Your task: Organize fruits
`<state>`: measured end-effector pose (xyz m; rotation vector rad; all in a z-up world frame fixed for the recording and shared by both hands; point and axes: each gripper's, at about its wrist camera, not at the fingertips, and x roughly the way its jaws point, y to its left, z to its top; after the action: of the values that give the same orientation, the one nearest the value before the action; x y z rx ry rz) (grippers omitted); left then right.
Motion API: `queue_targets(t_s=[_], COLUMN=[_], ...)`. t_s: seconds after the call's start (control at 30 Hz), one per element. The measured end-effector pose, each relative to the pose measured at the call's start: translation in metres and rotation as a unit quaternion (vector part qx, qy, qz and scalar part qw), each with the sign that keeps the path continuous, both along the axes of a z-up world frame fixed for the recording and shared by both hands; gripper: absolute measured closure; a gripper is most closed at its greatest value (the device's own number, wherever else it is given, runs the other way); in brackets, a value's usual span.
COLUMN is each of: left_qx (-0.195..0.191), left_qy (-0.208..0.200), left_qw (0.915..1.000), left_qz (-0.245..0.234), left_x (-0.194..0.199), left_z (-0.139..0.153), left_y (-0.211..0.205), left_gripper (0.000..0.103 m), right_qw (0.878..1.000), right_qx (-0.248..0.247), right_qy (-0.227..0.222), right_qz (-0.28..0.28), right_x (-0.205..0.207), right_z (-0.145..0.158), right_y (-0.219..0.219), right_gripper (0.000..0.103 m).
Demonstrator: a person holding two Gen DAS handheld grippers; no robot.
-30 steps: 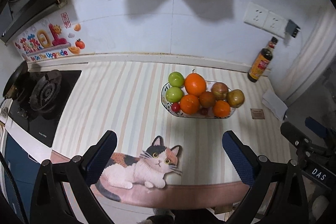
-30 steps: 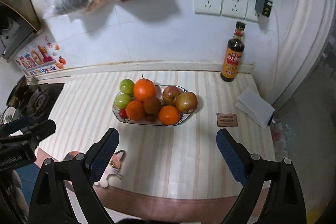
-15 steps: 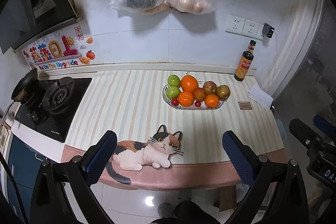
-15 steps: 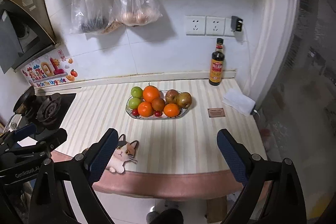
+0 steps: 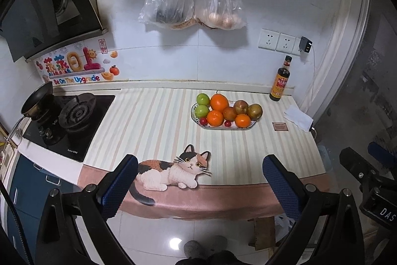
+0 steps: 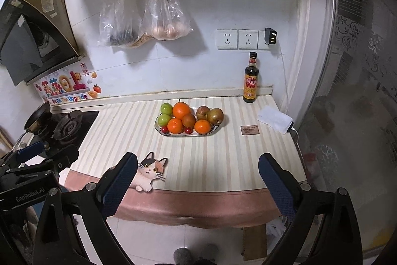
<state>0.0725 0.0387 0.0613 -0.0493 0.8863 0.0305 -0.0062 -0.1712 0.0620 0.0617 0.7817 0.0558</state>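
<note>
**Fruit piled on plate toward the counter's back right**

The plate [image 5: 201, 124] sits on the striped counter [image 5: 153, 126], nearer its back edge and right of centre. On it: two green apples [image 5: 203, 99] at the left end, a big orange [image 5: 219, 102] behind two smaller oranges [image 5: 215, 118], brownish fruits [image 5: 254, 111] at the right end, and small red ones along the front rim.

A sauce bottle [image 5: 280, 81] stands at the back right corner; a white cloth [image 5: 297, 117] and a small brown card [image 5: 280, 126] lie by the right edge. A cat picture [image 5: 173, 169] lies at the front edge; the stove [image 5: 72, 116] fills the left end.

The left gripper [image 5: 199, 185] and right gripper [image 6: 197, 184] both hang before the counter's front edge, well apart from the plate, fingers spread wide and empty.
</note>
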Motion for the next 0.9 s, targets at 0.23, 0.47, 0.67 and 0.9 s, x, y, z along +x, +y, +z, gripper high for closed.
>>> queue_targets(t_s=[0.23,0.47,0.67,0.9], left_qx=[0.011,0.033,0.038,0.035], left_qy=[0.013,0.023,0.037,0.056], left_qw=[0.9997,0.9987,0.9978,0.997], left_qz=[0.015,0.031,0.04,0.039], left_x=[0.018,0.052,0.082,0.111], left_z=[-0.009,-0.024,-0.041,-0.055], left_y=[-0.004,-0.001,0.003,0.006], left_gripper=[0.0,0.0,0.0,0.0], right_qw=[1.0,0.999,0.999,0.998], right_qx=[0.003,-0.002,-0.015,-0.019], right_qy=[0.006,0.029,0.043,0.059], right_qz=[0.01,0.014,0.007,0.007], right_x=[0.009,0.059,0.102,0.14], right_z=[-0.004,-0.023,-0.039,-0.055], right_y=[-0.009,-0.011,-0.013,-0.01], right_gripper=[0.003,0.003,0.003,0.003])
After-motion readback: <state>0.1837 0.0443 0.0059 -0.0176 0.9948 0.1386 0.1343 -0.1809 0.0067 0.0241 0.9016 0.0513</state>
